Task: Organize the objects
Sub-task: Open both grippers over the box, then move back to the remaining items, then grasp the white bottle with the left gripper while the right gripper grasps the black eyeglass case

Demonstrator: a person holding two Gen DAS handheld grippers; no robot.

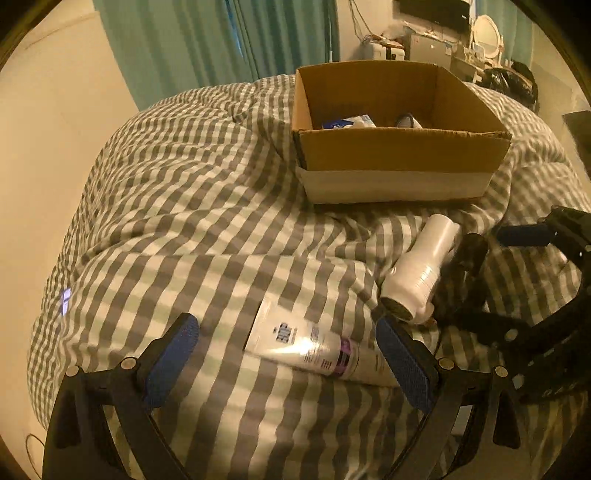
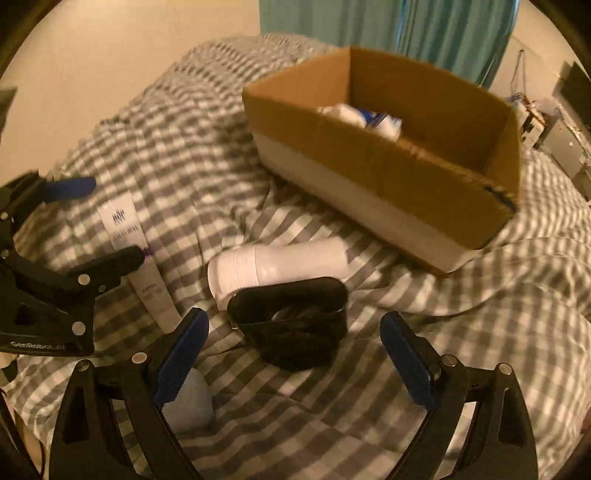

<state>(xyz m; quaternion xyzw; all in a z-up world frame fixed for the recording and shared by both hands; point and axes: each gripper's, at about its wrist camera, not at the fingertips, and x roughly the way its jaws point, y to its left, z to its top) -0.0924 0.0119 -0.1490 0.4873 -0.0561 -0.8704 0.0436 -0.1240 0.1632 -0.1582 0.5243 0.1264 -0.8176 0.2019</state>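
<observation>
A white tube (image 1: 310, 343) with dark print lies on the checked bedspread, between the open fingers of my left gripper (image 1: 286, 332); it also shows in the right wrist view (image 2: 129, 240). A white hair dryer (image 1: 421, 266) with a black nozzle (image 2: 291, 325) lies to its right; its body (image 2: 280, 266) shows behind the nozzle. My right gripper (image 2: 295, 336) is open, just short of the nozzle. A cardboard box (image 1: 399, 158) stands further back on the bed, holding a few white and blue items; it is at upper right in the right wrist view (image 2: 388, 184).
The grey-and-white checked duvet (image 1: 184, 203) is rumpled and covers the bed. A wall lies to the left, teal curtains (image 1: 221, 48) behind. A desk with a mirror (image 1: 487, 33) stands far right. A pale rounded thing (image 2: 192, 402) lies under my right gripper's left finger.
</observation>
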